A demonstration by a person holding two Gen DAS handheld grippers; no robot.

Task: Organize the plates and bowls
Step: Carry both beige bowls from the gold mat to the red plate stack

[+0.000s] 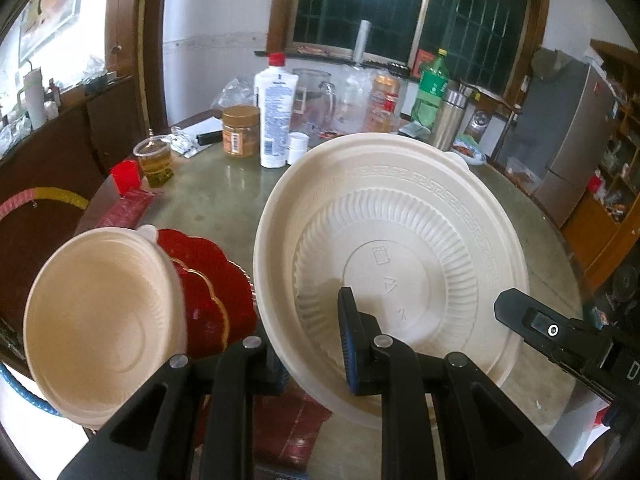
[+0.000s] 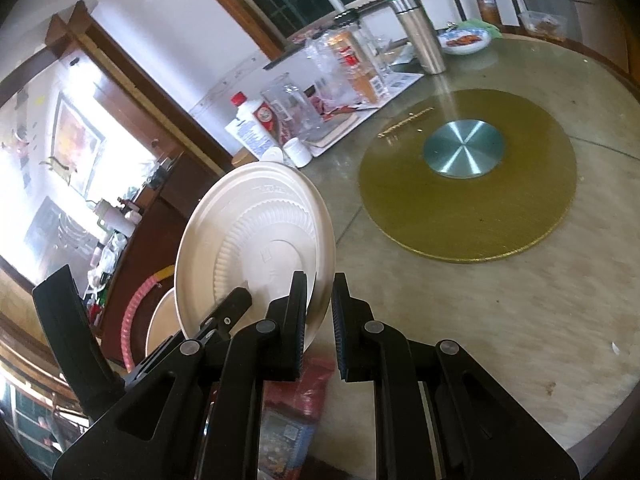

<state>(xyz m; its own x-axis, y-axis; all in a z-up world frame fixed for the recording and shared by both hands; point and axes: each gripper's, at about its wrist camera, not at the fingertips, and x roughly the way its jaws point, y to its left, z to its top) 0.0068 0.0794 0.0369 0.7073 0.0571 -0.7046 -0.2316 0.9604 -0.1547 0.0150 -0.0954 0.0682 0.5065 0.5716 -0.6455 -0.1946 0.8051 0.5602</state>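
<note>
Two hand-held grippers carry one large cream plastic plate point(image 1: 394, 248) above a round table point(image 1: 224, 200), its ribbed underside facing the left wrist camera. The left gripper point(image 1: 310, 340) is pinched on the plate's lower rim, one blue-padded finger point(image 1: 348, 344) in front and the other hidden behind. The right gripper point(image 2: 320, 320) is pressed together on the rim of the same plate point(image 2: 256, 240), which stands nearly on edge between its pads. A smaller cream bowl point(image 1: 104, 320) sits tilted at the left, overlapping a red scalloped plate point(image 1: 204, 292) beneath it. Further off stand a white bottle point(image 1: 276, 120), a jar point(image 1: 241, 130) and a cup of amber liquid point(image 1: 154, 160). The risk, as judged: both grips hold only thin rim, so if the hands drift apart or twist unevenly the light plate could flex, slip free, and strike the bowl or the cup
</note>
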